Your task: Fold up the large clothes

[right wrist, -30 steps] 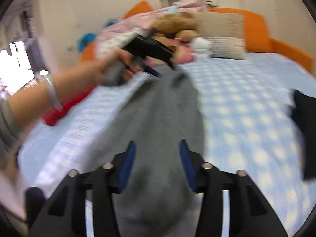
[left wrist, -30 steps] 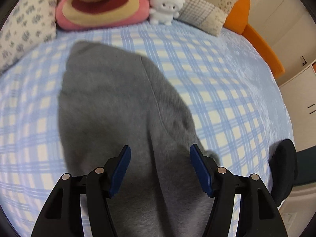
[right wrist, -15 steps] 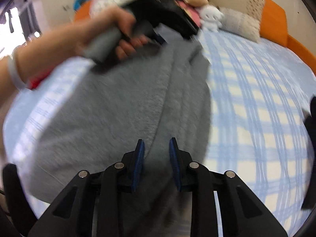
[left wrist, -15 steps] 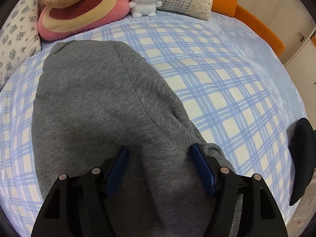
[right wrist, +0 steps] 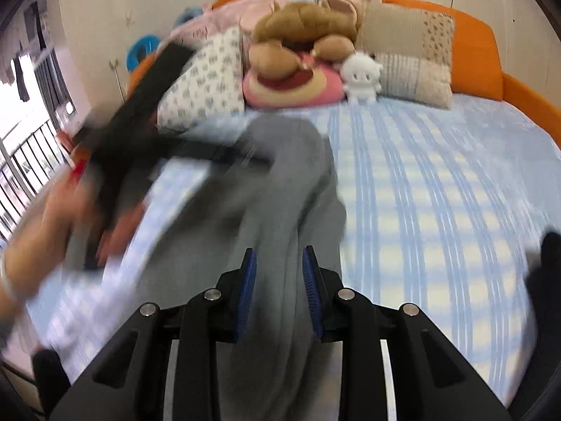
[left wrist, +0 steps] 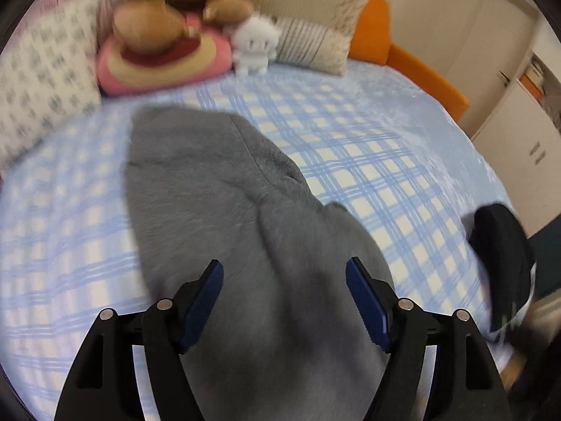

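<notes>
Grey garment (left wrist: pixel 217 217) lying lengthwise down the middle of the frame on the checked bed (left wrist: pixel 385 161). Left tongs (left wrist: pixel 284 286) just been opening, now spread wide above the cloth, gripping nothing. Right tongs (right wrist: pixel 277 282) narrowed around a raised ridge of the fabric; whether pinching it, cannot tell. Best to keep that ridge taut, re-grip the near edge squarely, fold along the seam.

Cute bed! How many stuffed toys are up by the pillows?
2 clearly: a brown plush lying on the pink cushion, and a small white plush beside it. Others may be hidden.
</notes>
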A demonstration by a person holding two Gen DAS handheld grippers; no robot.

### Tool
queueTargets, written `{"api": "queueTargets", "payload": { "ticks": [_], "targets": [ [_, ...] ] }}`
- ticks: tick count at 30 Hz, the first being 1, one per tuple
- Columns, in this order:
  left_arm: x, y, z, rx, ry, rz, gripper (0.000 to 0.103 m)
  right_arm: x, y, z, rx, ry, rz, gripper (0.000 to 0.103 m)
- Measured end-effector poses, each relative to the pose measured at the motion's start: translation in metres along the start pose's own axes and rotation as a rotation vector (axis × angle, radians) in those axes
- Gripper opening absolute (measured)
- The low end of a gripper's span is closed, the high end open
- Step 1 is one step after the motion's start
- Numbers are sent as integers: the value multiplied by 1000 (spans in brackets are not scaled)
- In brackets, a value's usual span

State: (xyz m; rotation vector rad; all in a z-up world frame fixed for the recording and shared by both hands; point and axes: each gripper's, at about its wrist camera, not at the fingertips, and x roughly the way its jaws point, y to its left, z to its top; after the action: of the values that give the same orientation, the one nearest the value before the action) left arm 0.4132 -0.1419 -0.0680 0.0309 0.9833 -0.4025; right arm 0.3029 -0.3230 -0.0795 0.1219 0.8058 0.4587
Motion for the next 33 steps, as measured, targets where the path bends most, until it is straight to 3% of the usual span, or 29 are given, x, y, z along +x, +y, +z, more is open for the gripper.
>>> {"api": "queueTargets", "payload": {
  "ticks": [3,8,9,11,12,15,18,24,29,31,33],
  "targets": [
    [-29,-11,-32,111,-77,46,81,16,-14,39,39,4,55,29],
    [-27,-23,-82,174,-20,-22,74,59,-17,78,85,108,207,27],
    [-24,-24,-88,178,-10,-27,74,71,-18,80,103,138,239,23],
    [-15,-26,-101,174,22,-43,74,88,-15,80,98,193,223,22],
    [-11,-26,-110,173,29,-38,74,98,-15,76,83,220,176,22],
    [0,-22,-128,175,33,-16,74,121,-30,55,76,300,76,10],
    [4,-13,-142,146,14,-34,74,136,-55,33,157,319,101,8],
    [-24,-30,-146,186,-44,-7,73,120,-34,43,72,265,69,13],
    [-68,-70,-167,274,-78,-93,77,67,-12,36,30,211,168,13],
    [-72,-91,-182,329,-43,-119,77,50,-4,18,32,236,255,13],
    [-67,-104,-196,369,-14,-92,78,45,2,-2,50,284,334,13]
  ]
}}
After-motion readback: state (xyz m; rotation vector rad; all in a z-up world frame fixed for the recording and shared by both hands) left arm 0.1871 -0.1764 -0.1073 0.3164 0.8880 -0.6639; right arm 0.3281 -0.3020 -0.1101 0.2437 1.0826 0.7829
